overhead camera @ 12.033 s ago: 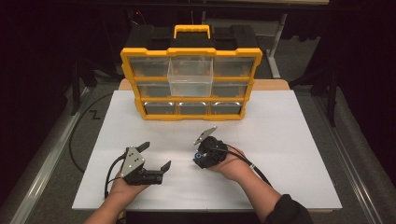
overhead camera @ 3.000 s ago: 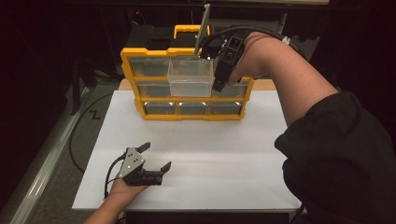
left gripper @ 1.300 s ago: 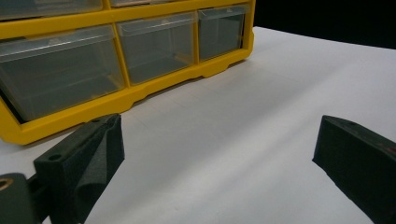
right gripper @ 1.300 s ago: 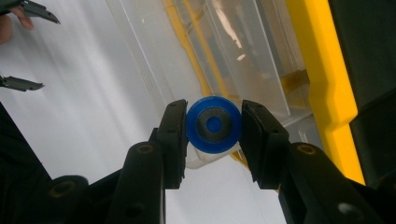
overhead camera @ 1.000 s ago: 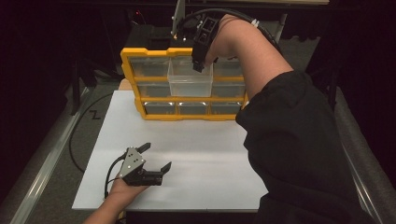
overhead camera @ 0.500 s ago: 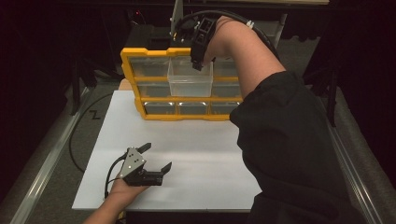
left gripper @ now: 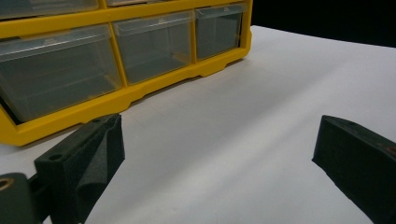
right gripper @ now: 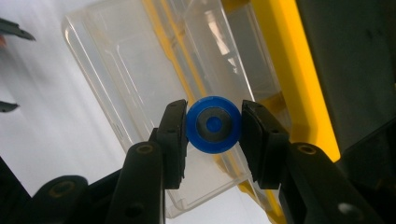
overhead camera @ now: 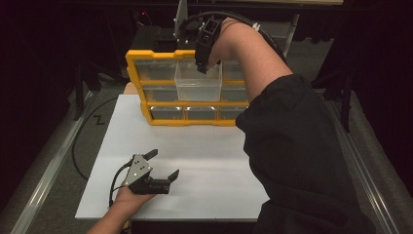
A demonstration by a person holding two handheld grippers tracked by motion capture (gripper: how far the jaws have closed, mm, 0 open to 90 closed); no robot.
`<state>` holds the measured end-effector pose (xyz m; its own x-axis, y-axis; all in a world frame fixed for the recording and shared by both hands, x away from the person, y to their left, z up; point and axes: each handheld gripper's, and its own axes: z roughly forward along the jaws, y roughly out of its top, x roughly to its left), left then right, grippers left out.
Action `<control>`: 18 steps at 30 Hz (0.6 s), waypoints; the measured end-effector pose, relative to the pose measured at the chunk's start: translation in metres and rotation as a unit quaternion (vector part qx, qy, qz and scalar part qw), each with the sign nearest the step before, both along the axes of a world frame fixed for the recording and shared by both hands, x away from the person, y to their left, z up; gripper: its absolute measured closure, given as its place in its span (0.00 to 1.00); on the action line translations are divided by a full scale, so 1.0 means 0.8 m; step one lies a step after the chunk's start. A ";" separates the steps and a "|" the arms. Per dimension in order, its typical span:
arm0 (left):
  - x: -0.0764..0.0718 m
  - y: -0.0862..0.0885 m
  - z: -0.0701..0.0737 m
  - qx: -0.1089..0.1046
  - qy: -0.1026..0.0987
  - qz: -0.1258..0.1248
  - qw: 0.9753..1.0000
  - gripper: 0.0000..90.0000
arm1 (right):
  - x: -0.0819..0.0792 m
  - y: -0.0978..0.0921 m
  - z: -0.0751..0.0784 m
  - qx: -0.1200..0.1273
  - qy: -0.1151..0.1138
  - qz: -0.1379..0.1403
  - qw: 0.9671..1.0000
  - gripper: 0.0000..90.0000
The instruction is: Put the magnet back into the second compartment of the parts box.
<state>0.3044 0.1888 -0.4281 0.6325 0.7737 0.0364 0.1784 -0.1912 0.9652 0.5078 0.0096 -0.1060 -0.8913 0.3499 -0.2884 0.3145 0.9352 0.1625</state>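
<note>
Right gripper view: my right tool (right gripper: 214, 125) pinches a small blue disc (right gripper: 214, 124) with a grey ring and blue centre, one jaw on each side of its rim, so the flat face points down at what lies below.
Why held there: I judge the disc hangs over the pulled-out clear drawer (right gripper: 140, 88) so it can drop straight into it; the jaws grip only the edge, which should let it fall clean.
Drawer: clear plastic, drawn forward from the top middle slot of the yellow organiser (overhead camera: 187, 87); it looks bare inside.
High view: right tool (overhead camera: 203, 48) is reached far over the organiser's top edge, my arm stretched across the desk.
Left tool: (overhead camera: 148, 175) lies in my hand near the front left corner of the desk, jaws spread wide, holding nothing; I take it to be parked out of the way.
Left gripper view: the spread jaws frame the bottom row of closed drawers (left gripper: 154, 44).
Surface: white desk (overhead camera: 204, 161), matte; the organiser stands at its far edge.
Room: dark all round, grey floor at both sides, a black cable (overhead camera: 85, 131) on the left.
</note>
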 end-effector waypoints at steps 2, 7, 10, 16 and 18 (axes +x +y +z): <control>0.000 0.000 0.000 -0.001 0.001 0.000 1.000 0.03 | 0.000 0.001 0.001 0.005 0.002 -0.004 1.000 0.71; 0.000 0.001 0.000 -0.003 0.002 0.000 1.000 0.03 | 0.002 0.000 0.000 0.009 0.005 -0.012 1.000 0.39; 0.000 0.001 0.000 -0.002 0.002 -0.001 1.000 0.03 | -0.001 -0.002 0.001 0.012 0.001 -0.011 1.000 0.33; 0.001 0.001 0.000 -0.002 0.003 0.000 1.000 0.03 | -0.008 -0.010 0.004 0.020 0.001 -0.006 1.000 0.31; 0.001 0.001 0.000 -0.002 0.002 0.000 1.000 0.03 | -0.010 -0.012 0.003 0.019 -0.002 -0.009 1.000 0.30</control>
